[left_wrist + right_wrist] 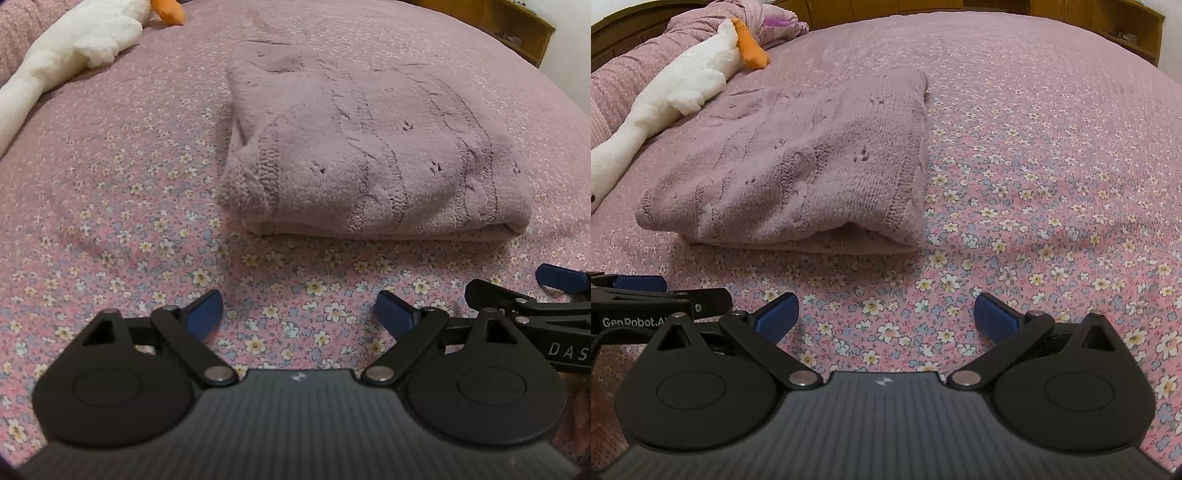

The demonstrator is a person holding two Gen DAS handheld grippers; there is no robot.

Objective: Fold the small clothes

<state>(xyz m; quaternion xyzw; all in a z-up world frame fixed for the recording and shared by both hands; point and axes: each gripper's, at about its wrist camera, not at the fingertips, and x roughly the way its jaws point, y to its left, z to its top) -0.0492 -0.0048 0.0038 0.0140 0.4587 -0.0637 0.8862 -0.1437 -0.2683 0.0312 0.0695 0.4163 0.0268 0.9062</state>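
A mauve knitted garment (369,155) lies folded into a thick rectangle on the floral bedspread (110,206); in the right wrist view the same garment (798,177) sits left of centre. My left gripper (299,314) hovers over bare bedspread just in front of the fold, open, nothing between its blue pads. My right gripper (884,314) is also open and empty, in front of the garment's right corner. Each gripper shows at the edge of the other's view: the right gripper (554,295) and the left gripper (646,295).
A white plush goose (676,92) with an orange beak lies along the far left of the bed, beside a bunched pink quilt (683,33). Wooden furniture (517,26) stands beyond the bed's far edge. Flat bedspread (1052,166) stretches to the right of the garment.
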